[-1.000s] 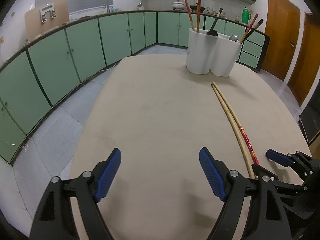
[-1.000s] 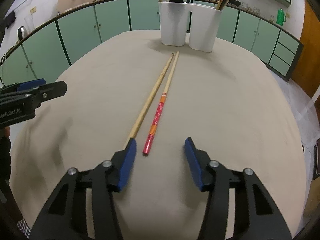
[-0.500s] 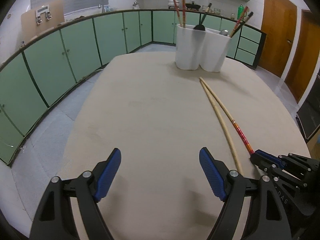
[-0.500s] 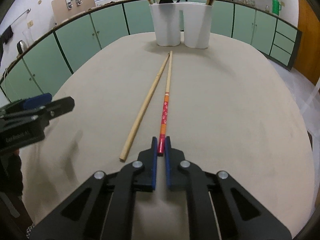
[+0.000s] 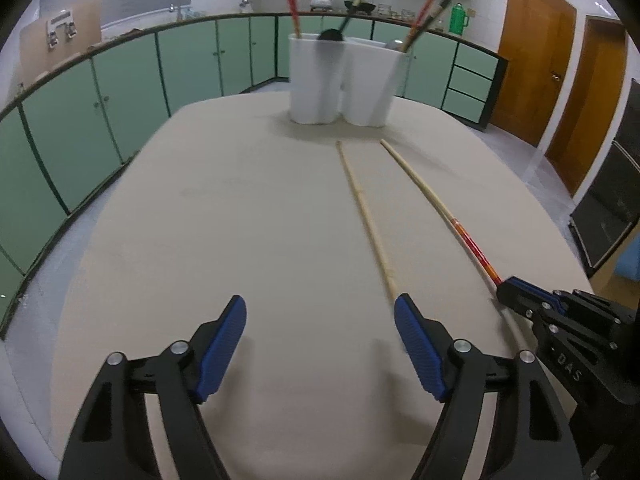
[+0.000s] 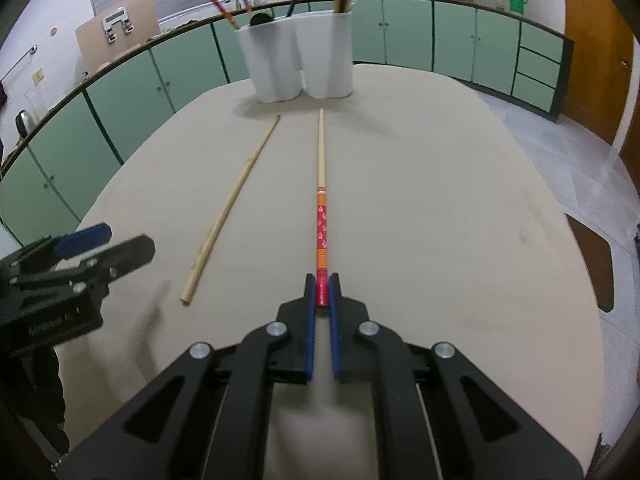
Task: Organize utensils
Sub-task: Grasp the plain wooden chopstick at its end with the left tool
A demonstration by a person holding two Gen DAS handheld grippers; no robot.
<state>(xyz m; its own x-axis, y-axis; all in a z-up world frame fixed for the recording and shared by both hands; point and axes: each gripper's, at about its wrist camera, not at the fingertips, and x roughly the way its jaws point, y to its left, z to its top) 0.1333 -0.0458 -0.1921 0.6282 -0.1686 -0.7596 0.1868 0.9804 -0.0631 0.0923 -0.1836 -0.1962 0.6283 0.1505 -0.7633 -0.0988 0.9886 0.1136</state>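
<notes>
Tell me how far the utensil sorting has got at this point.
Done: several chopsticks and a ladle already stand in the white holder. In hand: the right claw is shut on the red end of the patterned chopstick, its far end still near the table. Left: the plain chopstick lies loose ahead of the open left claw, and both must go into the holder.

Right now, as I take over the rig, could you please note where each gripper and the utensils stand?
Right tongs: shut on the red-handled chopstick, at its painted end.
Left tongs: open, empty; the plain chopstick ends just ahead of the right pad.
Both chopsticks point toward the white holder at the table's far end.
Done: the holder already contains several utensils.
Left: both chopsticks still need placing in the holder.
</notes>
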